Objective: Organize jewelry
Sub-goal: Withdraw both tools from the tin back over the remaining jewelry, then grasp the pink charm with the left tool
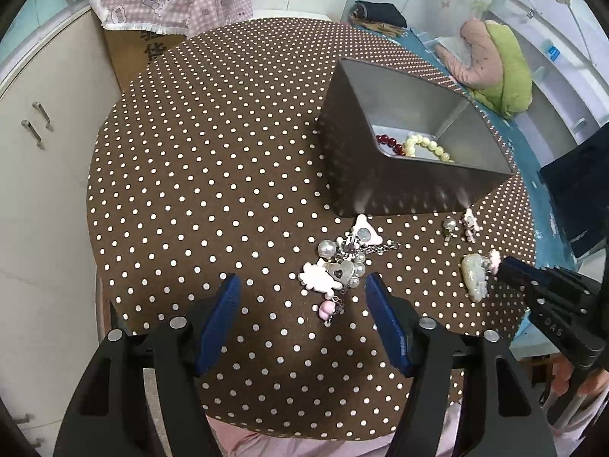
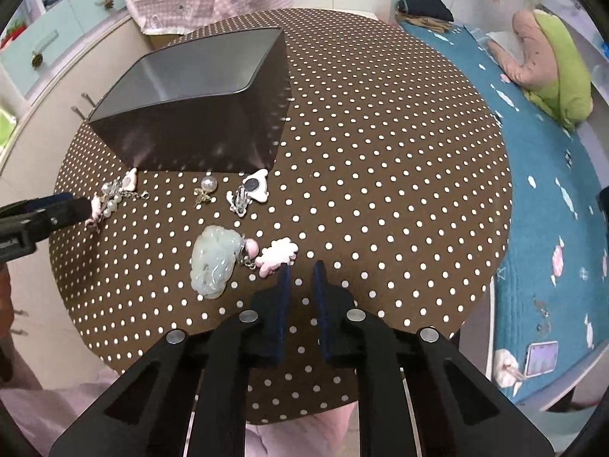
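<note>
On the round brown polka-dot table (image 1: 190, 152) stands a metal tin (image 1: 399, 190); a red bead bracelet (image 1: 388, 143) and a cream bead bracelet (image 1: 426, 144) lie inside it. My left gripper (image 1: 300, 289) is open, low over a cluster of pearls, a heart and pink-white charms (image 1: 335, 266), which sits just ahead between its fingertips. My right gripper (image 2: 302, 272) has its jaws almost together with only tablecloth showing in the gap. A pink-white cloud charm (image 2: 278, 255) lies at its left fingertip, chained to a pale jade pendant (image 2: 213, 262).
A pearl earring (image 2: 205, 188) and a white clip charm (image 2: 253, 190) lie in front of the tin (image 2: 190, 114). A cupboard (image 1: 45, 190) and a cloth-covered box (image 1: 152, 0) stand to the left. A bed with a blue blanket (image 2: 533, 190) and a phone (image 2: 540, 358) lie to the right.
</note>
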Motion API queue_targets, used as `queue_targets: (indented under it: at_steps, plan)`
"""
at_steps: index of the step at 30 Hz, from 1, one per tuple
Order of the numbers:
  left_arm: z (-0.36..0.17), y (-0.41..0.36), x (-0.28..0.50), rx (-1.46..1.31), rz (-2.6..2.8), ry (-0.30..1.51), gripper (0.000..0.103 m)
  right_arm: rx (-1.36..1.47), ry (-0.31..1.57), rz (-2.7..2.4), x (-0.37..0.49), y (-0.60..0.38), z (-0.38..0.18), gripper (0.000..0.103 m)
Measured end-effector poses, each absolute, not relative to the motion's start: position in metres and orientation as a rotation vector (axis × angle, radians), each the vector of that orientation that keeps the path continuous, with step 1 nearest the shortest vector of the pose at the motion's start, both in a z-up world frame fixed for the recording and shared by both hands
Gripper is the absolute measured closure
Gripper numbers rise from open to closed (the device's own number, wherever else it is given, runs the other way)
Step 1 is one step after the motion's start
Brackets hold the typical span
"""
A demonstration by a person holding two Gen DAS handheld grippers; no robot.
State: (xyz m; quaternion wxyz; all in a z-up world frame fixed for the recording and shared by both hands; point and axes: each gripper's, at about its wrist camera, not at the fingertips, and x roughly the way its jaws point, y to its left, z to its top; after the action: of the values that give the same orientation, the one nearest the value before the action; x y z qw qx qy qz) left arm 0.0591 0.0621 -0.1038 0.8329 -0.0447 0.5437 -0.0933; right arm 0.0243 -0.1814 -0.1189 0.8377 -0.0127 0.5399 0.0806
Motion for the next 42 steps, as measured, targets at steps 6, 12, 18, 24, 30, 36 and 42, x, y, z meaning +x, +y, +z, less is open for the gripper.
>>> queue_targets:
  at_steps: [6, 12, 18, 24, 30, 36, 42]
  plan:
    - [-0.110, 0.050, 0.063, -0.027, -0.164, 1.148, 0.068, -0.027, 1.146, 0.163, 0.038, -0.188, -0.120, 0.088]
    - [-0.111, 0.046, 0.064, -0.018, -0.182, 1.154, 0.096, -0.013, 1.146, 0.149, 0.044, -0.197, -0.119, 0.088]
    - [-0.110, 0.063, 0.061, -0.035, -0.161, 1.151, 0.096, -0.017, 1.148, 0.187, 0.042, -0.195, -0.117, 0.085]
    - [-0.107, 0.074, 0.062, -0.055, -0.139, 1.143, 0.096, 0.023, 1.147, 0.162, 0.047, -0.193, -0.117, 0.050]
    - [-0.108, 0.076, 0.064, -0.065, -0.146, 1.146, 0.096, -0.038, 1.147, 0.213, 0.048, -0.172, -0.117, 0.051]
    - [-0.110, 0.077, 0.062, -0.066, -0.154, 1.148, 0.096, -0.076, 1.148, 0.203, 0.054, -0.158, -0.123, 0.073]
    - [-0.108, 0.077, 0.061, -0.070, -0.154, 1.141, 0.096, -0.036, 1.153, 0.195, 0.057, -0.165, -0.122, 0.075]
